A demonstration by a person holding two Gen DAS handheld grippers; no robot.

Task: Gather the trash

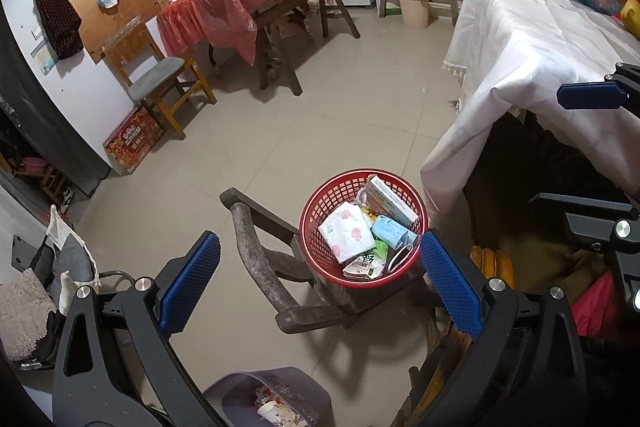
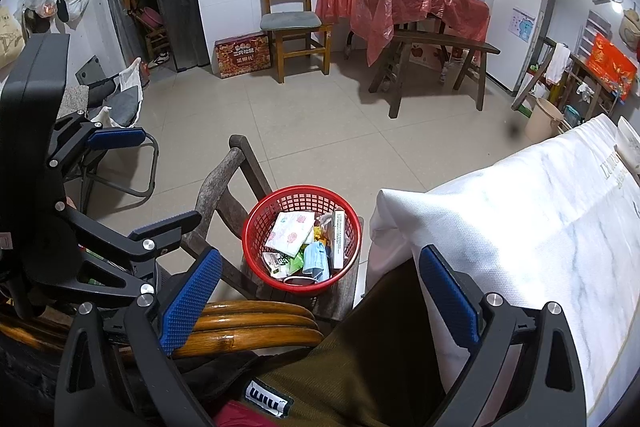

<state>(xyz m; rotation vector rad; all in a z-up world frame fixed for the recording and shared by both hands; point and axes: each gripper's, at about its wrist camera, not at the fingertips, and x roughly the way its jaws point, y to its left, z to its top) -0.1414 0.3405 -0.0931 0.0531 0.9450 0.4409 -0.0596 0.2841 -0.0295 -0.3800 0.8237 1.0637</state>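
Note:
A red mesh basket (image 1: 320,203) stands on a dark wooden chair seat and holds trash: a floral tissue pack (image 1: 347,233), a blue face mask (image 1: 392,231), a white box (image 1: 390,201) and wrappers. It also shows in the right wrist view (image 2: 256,227). My left gripper (image 1: 320,283) is open and empty, above and in front of the basket. My right gripper (image 2: 320,291) is open and empty, just short of the basket, above a rattan chair back (image 2: 256,323). Each gripper shows in the other's view, the right one (image 1: 588,147) and the left one (image 2: 140,179).
A table with a white cloth (image 1: 540,39) stands right of the basket. A grey basket with trash (image 1: 276,403) sits below the left gripper. A red-covered table (image 2: 400,3), a bench (image 2: 436,47), a wooden chair (image 2: 294,23) and a beige bucket (image 1: 414,9) stand farther off.

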